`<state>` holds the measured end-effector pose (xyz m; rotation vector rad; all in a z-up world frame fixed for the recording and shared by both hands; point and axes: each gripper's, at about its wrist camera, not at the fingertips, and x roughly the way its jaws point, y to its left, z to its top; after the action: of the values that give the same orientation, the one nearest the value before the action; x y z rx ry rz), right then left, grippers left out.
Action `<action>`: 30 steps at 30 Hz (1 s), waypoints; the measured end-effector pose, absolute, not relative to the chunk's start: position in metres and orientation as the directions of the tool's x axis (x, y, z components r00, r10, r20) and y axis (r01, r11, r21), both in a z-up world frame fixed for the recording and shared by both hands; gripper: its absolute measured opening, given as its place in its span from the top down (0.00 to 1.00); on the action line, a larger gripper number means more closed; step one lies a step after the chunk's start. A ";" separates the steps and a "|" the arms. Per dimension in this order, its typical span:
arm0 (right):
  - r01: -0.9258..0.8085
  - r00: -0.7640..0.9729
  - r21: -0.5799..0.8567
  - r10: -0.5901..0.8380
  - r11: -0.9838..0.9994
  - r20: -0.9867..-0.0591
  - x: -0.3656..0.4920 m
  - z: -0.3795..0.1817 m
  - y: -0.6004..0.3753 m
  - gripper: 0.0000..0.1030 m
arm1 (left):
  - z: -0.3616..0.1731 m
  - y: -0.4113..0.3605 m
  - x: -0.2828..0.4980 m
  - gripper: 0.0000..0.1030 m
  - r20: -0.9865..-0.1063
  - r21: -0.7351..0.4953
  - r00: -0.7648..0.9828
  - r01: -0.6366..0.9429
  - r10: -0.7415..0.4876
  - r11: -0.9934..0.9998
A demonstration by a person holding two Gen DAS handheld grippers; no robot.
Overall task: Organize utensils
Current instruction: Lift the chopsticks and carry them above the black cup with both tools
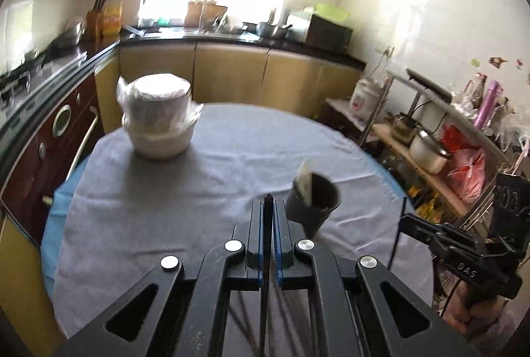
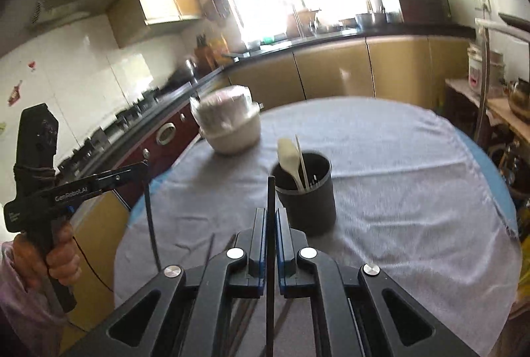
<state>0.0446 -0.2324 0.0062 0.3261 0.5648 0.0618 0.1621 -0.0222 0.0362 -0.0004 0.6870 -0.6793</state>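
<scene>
A dark grey utensil cup [image 2: 306, 191] stands on the grey tablecloth, holding a cream spoon [image 2: 290, 154] and a pale chopstick. It also shows in the left wrist view [image 1: 311, 203], just right of my fingers. My left gripper [image 1: 268, 208] is shut on a black chopstick [image 1: 267, 241], held above the table. My right gripper [image 2: 271, 217] is shut on another black chopstick [image 2: 271, 224], its tip close to the cup's left rim. Several more dark chopsticks [image 2: 243, 317] lie on the cloth below the grippers.
A stack of white bowls in plastic wrap [image 1: 159, 121] sits at the table's far left, also in the right wrist view [image 2: 230, 125]. The round table [image 2: 414, 191] has kitchen counters behind and left, and a cluttered shelf rack [image 1: 430, 138] on the right.
</scene>
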 end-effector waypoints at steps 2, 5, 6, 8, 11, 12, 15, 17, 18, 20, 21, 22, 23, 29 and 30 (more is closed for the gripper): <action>0.029 0.861 0.322 0.140 0.946 -0.489 0.043 0.015 -0.233 0.95 | 0.046 -0.024 0.159 0.95 -0.566 -0.221 0.573 0.587 -0.593 0.779; 0.030 0.884 0.332 0.130 0.943 -0.449 0.042 0.026 -0.235 0.95 | 0.060 -0.029 0.157 0.95 -0.532 -0.221 0.591 0.594 -0.606 0.774; 0.031 0.891 0.334 0.125 0.942 -0.436 0.042 0.030 -0.236 0.95 | 0.063 -0.031 0.158 0.95 -0.523 -0.226 0.594 0.594 -0.611 0.772; 0.033 0.902 0.340 0.118 0.940 -0.415 0.043 0.037 -0.238 0.95 | 0.070 -0.034 0.158 0.95 -0.508 -0.235 0.601 0.593 -0.617 0.770; 0.027 0.915 0.347 0.117 0.937 -0.387 0.048 0.050 -0.241 0.95 | 0.081 -0.040 0.161 0.95 -0.485 -0.244 0.610 0.594 -0.627 0.766; 0.026 0.919 0.345 0.114 0.938 -0.379 0.049 0.053 -0.242 0.95 | 0.087 -0.043 0.162 0.95 -0.478 -0.242 0.612 0.598 -0.630 0.764; 0.020 0.933 0.326 0.099 0.945 -0.345 0.055 0.071 -0.243 0.95 | 0.101 -0.051 0.164 0.95 -0.465 -0.225 0.618 0.611 -0.634 0.759; 0.017 0.939 0.318 0.094 0.948 -0.330 0.059 0.083 -0.244 0.95 | 0.114 -0.057 0.166 0.95 -0.451 -0.209 0.622 0.623 -0.640 0.753; 0.019 0.944 0.312 0.086 0.950 -0.319 0.062 0.091 -0.245 0.95 | 0.121 -0.060 0.167 0.95 -0.443 -0.200 0.627 0.628 -0.641 0.752; 0.020 0.951 0.297 0.074 0.955 -0.301 0.066 0.104 -0.247 0.95 | 0.136 -0.066 0.167 0.95 -0.424 -0.186 0.634 0.639 -0.647 0.747; 0.023 0.954 0.287 0.065 0.958 -0.292 0.068 0.110 -0.247 0.95 | 0.143 -0.068 0.167 0.95 -0.414 -0.178 0.638 0.643 -0.649 0.745; 0.026 0.958 0.276 0.055 0.961 -0.281 0.071 0.117 -0.248 0.95 | 0.150 -0.070 0.168 0.95 -0.404 -0.171 0.643 0.646 -0.651 0.744; 0.030 0.962 0.268 0.045 0.963 -0.270 0.074 0.123 -0.250 0.95 | 0.157 -0.073 0.169 0.95 -0.396 -0.165 0.647 0.648 -0.651 0.744; 0.067 0.971 0.263 -0.002 0.963 -0.241 0.092 0.144 -0.260 0.95 | 0.179 -0.090 0.180 0.95 -0.365 -0.148 0.662 0.653 -0.655 0.743; 0.083 0.972 0.257 -0.020 0.963 -0.236 0.096 0.145 -0.261 0.95 | 0.178 -0.094 0.182 0.95 -0.365 -0.152 0.661 0.653 -0.656 0.742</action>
<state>0.0955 -0.2611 0.1453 0.2684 0.2339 -0.0526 0.1818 -0.0935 0.1781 -0.0079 0.4161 -0.7401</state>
